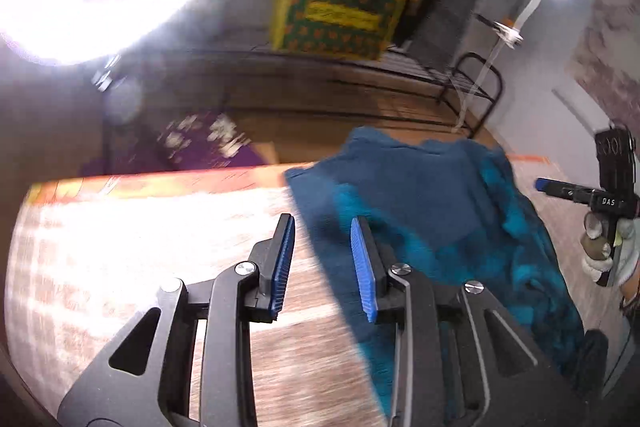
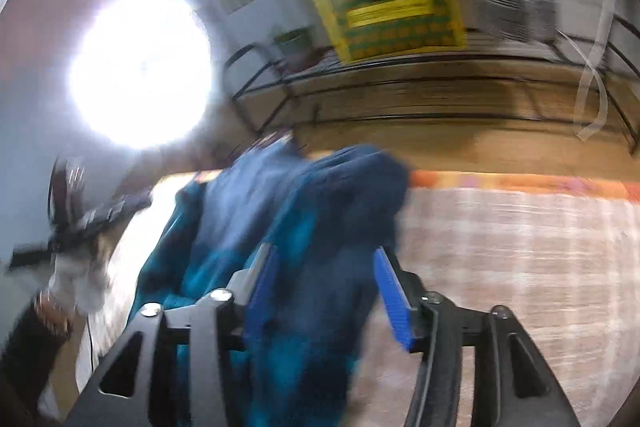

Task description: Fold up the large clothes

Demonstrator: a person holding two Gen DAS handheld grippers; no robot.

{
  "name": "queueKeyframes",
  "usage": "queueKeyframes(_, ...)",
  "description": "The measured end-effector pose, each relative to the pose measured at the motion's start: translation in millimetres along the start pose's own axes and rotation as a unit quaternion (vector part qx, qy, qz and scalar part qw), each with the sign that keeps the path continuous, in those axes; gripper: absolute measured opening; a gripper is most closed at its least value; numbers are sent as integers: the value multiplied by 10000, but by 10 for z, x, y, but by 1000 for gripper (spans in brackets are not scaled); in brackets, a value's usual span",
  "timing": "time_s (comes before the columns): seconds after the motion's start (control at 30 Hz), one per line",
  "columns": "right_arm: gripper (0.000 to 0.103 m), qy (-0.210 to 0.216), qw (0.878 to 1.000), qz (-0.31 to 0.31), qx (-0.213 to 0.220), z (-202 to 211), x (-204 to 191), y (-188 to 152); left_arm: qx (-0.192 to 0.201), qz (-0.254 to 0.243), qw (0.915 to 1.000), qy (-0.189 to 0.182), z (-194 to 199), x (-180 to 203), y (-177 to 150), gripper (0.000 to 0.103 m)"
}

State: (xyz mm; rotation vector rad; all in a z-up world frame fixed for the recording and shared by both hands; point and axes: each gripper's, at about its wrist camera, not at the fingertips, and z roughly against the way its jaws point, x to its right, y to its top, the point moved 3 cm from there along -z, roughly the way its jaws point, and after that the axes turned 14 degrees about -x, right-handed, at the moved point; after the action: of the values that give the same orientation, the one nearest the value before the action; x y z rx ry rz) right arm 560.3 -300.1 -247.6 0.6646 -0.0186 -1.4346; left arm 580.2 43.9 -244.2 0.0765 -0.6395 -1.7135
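A large dark-blue and teal garment [image 1: 420, 211] lies rumpled on the checked beige table cover [image 1: 120, 247]. In the left wrist view my left gripper [image 1: 322, 219] is open over the garment's left edge. The cloth runs under its right finger [image 1: 362, 267], and bare table shows under the left one. My right gripper [image 1: 544, 185], held by a gloved hand, appears at the far right. In the right wrist view my right gripper [image 2: 323, 249] stands wide open over the garment [image 2: 320, 195], with cloth lying between the blue pads [image 2: 394, 299]. The left gripper [image 2: 132, 201] is a blur at left.
The table cover [image 2: 520, 247] has an orange border along its far edge. Behind it stands a black wire rack [image 1: 472, 83] with a green-and-yellow patterned box [image 1: 340, 15] on it. A purple floral cloth [image 1: 208, 143] lies beyond the table. A bright lamp [image 2: 140, 67] glares at left.
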Motion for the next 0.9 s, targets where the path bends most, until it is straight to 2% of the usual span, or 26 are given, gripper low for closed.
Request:
queueKeyframes(0.1, 55, 170, 9987, -466, 64, -75, 202, 90, -209, 117, 9995, -193, -153, -93, -14, 30)
queueKeyframes(0.33, 56, 185, 9981, -581, -103, -365, 289, 246, -567, -225, 9981, 45, -591, 137, 69, 31)
queueKeyframes(0.4, 56, 188, 9983, -533, -165, -441, 273, 275, -537, -330, 9979, 160, -682, 217, 129, 47)
queueKeyframes(0.5, 56, 107, 9984, -469, -304, -622, 252, 303, -515, -375, 9974, 342, -736, 230, 188, 63)
queueKeyframes(0.6, 56, 126, 9988, -448, -178, -653, 230, 327, -497, -150, 9984, 223, -748, 159, 257, 64)
queueKeyframes(0.63, 51, 183, 9986, -469, -186, -667, 233, 335, -495, -106, 9985, 220, -765, 158, 281, 63)
queueKeyframes(0.67, 40, 241, 9983, -488, -208, -683, 227, 336, -484, -70, 9986, 198, -774, 169, 299, 59)
queueKeyframes(0.7, 34, 274, 9982, -473, -236, -695, 208, 332, -481, -70, 9987, 143, -784, 197, 319, 44)
queueKeyframes(0.73, 25, 290, 9984, -436, -234, -700, 186, 328, -501, -29, 9987, -28, -793, 237, 334, 25)
queueKeyframes(0.77, 16, 267, 9987, -371, -208, -692, 152, 323, -477, 31, 9988, -107, -800, 272, 360, 18)
queueKeyframes(0.8, 14, 207, 9992, -292, -185, -675, 117, 317, -439, 32, 9990, -74, -798, 317, 374, 13)
queueKeyframes(0.9, 9, 15, 9998, -137, -106, -585, 51, 328, -295, -130, 9995, 39, -738, 460, 386, 8)
